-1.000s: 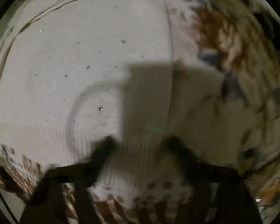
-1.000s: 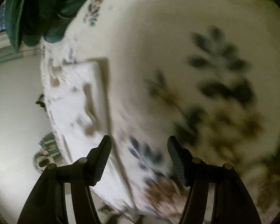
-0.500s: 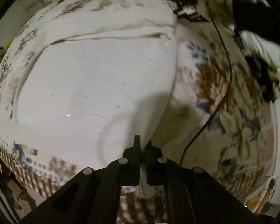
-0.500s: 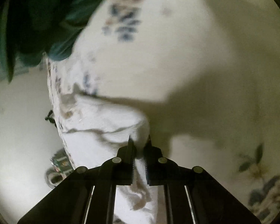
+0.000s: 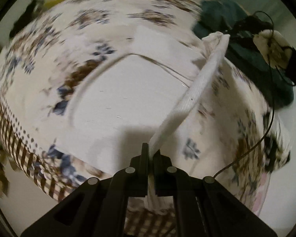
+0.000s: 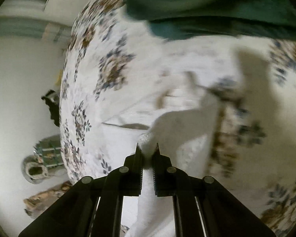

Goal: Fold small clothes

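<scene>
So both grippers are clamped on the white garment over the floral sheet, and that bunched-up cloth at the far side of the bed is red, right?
Not quite. The left gripper and right gripper are both shut on the white garment over the floral sheet, but the bunched cloth is dark green, not red. Both wrist views show it.

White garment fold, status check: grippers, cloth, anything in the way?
Left gripper shut on the white garment edge. Right gripper shut on it too. Green cloth and black cable lie close by.
</scene>
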`<state>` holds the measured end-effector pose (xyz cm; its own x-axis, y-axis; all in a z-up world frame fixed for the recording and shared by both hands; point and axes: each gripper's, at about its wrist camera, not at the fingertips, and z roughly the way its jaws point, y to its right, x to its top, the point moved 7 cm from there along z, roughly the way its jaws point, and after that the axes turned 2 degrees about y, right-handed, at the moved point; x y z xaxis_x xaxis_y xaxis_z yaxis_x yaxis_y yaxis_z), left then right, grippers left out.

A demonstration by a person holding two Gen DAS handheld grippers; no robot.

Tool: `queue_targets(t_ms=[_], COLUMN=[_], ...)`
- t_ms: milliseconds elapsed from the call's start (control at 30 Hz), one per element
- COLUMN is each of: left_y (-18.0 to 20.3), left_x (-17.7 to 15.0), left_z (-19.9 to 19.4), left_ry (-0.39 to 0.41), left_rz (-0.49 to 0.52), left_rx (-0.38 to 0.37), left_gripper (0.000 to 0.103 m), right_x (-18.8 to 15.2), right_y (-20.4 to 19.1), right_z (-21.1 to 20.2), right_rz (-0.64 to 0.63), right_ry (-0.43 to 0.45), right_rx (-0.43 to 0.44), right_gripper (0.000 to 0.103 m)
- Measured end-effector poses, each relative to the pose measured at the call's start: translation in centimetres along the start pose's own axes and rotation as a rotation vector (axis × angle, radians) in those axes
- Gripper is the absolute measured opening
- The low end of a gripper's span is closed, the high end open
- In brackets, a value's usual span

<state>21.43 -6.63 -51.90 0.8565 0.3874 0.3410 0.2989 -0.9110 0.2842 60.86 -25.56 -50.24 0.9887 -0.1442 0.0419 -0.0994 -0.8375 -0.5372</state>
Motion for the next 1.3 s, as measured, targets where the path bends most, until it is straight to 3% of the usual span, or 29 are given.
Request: queue_targets(t_ms=[133,267,467,567,633,700,733,767,800,933,1067,1167,1300], left_y=[-6.9,-13.3,-19.1,-20.1,-20.4,-20.8,-21.0,-21.3,-21.6,-21.7,-17.7,-13.2,-7.7], left_x=[1.9,3.1,3.3,2.8,2.7,2.7,2.9,3.3,3.8,8.2,16.4,22.8,28.9], left_z=[1.2,3.3,6.9,9.0,9.3,8.7,8.1,7.3,6.7,5.2,7.5,11.3,16.9], left_ry=[-0.015,-0.051,-0.11,-0.184,-0.212,-0.241,-0.24,-0.232,-0.225,-0.181,-0.111,-0.085,-0.101], left_rz=[-0.091,-0.15,-0.207,-0.239,-0.232,-0.228,-0.232,-0.24,-0.251,-0.27,-0.172,-0.085,-0.027], left_rx=[-0.04,-0.07,-0.093,-0.189,-0.208,-0.211,-0.221,-0.23,-0.24,-0.279,-0.297,-0.316,-0.359], left_gripper=[0.002,0.002,0.002,0.007,0.013,0.03,0.044,0.056,0.06,0.063,0.063,0.064,0.064], right_x=[0.2,0.1,-0.5,-1.0,-1.2,-1.8,-2.3,-2.7,-3.0,-4.7,-5.7,-5.2,-3.4], right_y=[-7.9,-13.4,-15.9,-15.5,-15.2,-15.4,-15.3,-15.1,-14.8,-10.7,-3.4,1.9,5.8], right_z=[7.3,15.4,24.4,27.2,27.3,26.5,25.6,24.2,22.9,15.8,10.7,10.2,11.6], right_rz=[-0.077,-0.119,-0.171,-0.166,-0.151,-0.115,-0.096,-0.08,-0.071,-0.037,0.01,0.111,0.224], right_ry=[-0.02,-0.045,-0.094,-0.142,-0.159,-0.18,-0.184,-0.173,-0.16,-0.058,0.043,0.056,0.077], right_rx=[-0.111,-0.226,-0.369,-0.403,-0.38,-0.271,-0.217,-0.17,-0.132,-0.085,-0.12,-0.067,0.056], right_gripper=[0.008,0.008,0.008,0.01,0.017,0.043,0.053,0.069,0.075,0.076,0.076,0.076,0.076])
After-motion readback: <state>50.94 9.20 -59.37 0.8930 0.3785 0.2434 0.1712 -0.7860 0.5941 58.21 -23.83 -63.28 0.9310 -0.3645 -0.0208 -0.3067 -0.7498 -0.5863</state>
